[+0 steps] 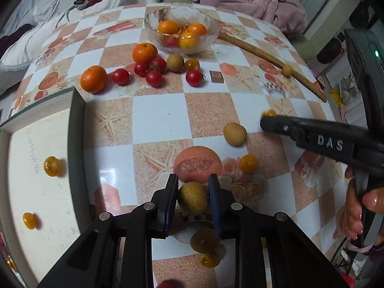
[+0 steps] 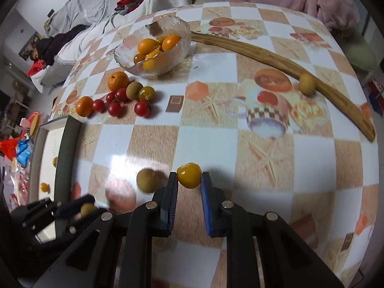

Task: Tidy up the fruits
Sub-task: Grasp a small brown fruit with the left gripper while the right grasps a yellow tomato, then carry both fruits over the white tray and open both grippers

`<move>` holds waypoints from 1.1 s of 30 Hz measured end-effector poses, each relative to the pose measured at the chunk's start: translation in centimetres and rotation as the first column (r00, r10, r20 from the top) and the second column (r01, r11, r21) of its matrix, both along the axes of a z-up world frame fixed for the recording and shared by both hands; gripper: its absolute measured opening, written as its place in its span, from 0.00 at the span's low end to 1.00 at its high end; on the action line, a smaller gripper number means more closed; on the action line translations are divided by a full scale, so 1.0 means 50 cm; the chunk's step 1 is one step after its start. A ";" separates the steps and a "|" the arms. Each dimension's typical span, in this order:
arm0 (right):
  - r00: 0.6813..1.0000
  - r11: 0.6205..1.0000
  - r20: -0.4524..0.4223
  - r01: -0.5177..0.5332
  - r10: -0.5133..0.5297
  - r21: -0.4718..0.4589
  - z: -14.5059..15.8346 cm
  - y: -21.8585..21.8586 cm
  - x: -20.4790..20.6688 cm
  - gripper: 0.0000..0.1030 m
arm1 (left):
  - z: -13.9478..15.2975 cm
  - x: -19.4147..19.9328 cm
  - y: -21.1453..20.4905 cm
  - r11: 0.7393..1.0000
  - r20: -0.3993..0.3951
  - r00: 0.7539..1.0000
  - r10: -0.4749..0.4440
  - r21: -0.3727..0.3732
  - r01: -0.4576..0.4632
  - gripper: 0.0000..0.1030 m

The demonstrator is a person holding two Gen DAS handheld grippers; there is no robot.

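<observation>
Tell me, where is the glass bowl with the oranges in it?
The glass bowl sits at the table's far edge, top centre in the left wrist view, just behind the big orange and beside the wooden stick.

My left claw (image 1: pixel 193 189) grips a tan longan (image 1: pixel 193 198); my right claw (image 2: pixel 189 180) pinches a yellow tomato (image 2: pixel 189 176); oranges (image 1: pixel 144 52) and red tomatoes (image 1: pixel 153 78) cluster beside the glass bowl (image 1: pixel 213 25), which holds orange fruits.
</observation>
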State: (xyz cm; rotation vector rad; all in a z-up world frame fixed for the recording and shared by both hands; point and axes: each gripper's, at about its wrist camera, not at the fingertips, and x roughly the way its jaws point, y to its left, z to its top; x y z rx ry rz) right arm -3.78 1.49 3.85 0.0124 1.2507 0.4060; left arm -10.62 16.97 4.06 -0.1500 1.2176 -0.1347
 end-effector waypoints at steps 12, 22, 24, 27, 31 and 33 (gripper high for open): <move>0.999 0.999 -0.018 -0.028 0.028 0.025 0.026 0.024 -0.039 0.20 | 0.034 -0.024 0.057 0.999 0.034 0.999 0.036 -0.008 -0.036 0.26; 0.994 0.993 -0.003 -0.113 0.113 0.038 0.054 0.117 -0.062 0.20 | 0.055 -0.073 0.146 0.993 0.050 0.992 0.118 0.001 -0.119 0.27; 0.990 0.990 0.000 -0.138 0.138 0.040 0.059 0.144 -0.067 0.20 | 0.057 -0.082 0.164 0.990 0.052 0.989 0.139 0.002 -0.139 0.26; 0.985 0.984 0.003 -0.173 0.173 0.042 0.064 0.182 -0.076 0.20 | 0.060 -0.102 0.196 0.985 0.056 0.984 0.170 0.006 -0.170 0.26; 0.975 0.974 0.003 -0.223 0.224 0.048 0.069 0.240 -0.088 0.20 | 0.061 -0.129 0.242 0.976 0.057 0.975 0.216 0.011 -0.217 0.26; 0.969 0.967 0.001 -0.247 0.248 0.052 0.070 0.270 -0.096 0.20 | 0.062 -0.144 0.266 0.970 0.058 0.969 0.240 0.015 -0.241 0.27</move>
